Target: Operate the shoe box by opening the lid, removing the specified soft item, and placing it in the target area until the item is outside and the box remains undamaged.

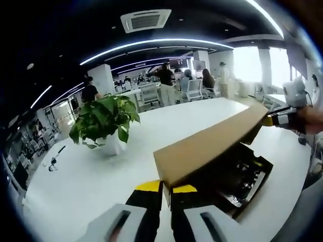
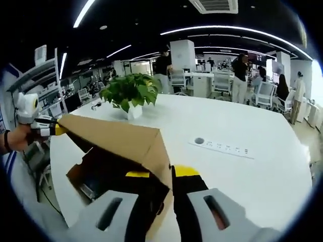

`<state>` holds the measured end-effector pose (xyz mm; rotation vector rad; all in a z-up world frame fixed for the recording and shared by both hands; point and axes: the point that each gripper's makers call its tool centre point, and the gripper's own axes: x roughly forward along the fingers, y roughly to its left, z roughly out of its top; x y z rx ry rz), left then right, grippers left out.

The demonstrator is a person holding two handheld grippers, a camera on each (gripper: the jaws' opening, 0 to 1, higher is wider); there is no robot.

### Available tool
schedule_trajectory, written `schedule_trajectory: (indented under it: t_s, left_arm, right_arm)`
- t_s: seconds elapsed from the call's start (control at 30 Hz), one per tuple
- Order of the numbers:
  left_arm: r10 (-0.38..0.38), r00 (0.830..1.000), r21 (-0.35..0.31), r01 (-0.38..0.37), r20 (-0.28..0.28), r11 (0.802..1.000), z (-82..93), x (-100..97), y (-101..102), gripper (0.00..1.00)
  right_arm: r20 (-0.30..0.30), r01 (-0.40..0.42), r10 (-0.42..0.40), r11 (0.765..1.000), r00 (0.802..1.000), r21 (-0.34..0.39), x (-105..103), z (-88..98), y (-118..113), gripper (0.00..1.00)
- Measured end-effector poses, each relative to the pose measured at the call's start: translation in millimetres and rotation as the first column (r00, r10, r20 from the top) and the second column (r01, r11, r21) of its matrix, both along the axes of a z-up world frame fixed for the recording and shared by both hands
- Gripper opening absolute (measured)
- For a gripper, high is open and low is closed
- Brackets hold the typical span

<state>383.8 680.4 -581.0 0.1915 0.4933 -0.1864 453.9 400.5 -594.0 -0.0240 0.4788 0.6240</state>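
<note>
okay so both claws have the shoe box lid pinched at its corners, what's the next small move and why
Probably keep swinging the lid up and back, both claws rising evenly. The left claw and right claw each pinch a corner, and the lid is only partly raised over the dark shoe box. Its contents are still shadowed, so nothing can be picked yet. Even lifting should spare the cardboard.

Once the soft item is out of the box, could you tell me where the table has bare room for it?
Free: white table between the power strip and its near edge, and between potted plant and shoe box. Crowded: around the box, both grippers clamp its lid.
</note>
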Motion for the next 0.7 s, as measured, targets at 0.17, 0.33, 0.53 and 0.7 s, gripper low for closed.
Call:
schedule_trajectory:
  t_s: [0.17,0.33,0.53,0.7]
  left_arm:
    - [0.004,1.0,-0.008,-0.004,0.008,1.0,1.2,5.6,2.2,0.04]
    - [0.007,1.0,-0.011,-0.007,0.023,1.0,2.6,12.3,3.9,0.04]
    - [0.007,1.0,-0.002,-0.007,0.029,1.0,-1.6,20.5,5.0,0.03]
    - [0.008,1.0,0.0,-0.008,0.016,1.0,-11.7,28.4,8.2,0.03]
  right_arm:
    - [0.002,-0.012,0.012,1.0,1.0,-0.02,4.8,-5.1,5.9,0.05]
    - [-0.003,0.007,-0.007,1.0,1.0,0.004,13.7,-5.3,4.1,0.04]
    - [-0.003,-0.011,0.011,1.0,1.0,-0.001,22.7,-5.4,5.3,0.03]
    - [-0.006,-0.015,0.015,1.0,1.0,0.002,29.8,-9.1,6.1,0.03]
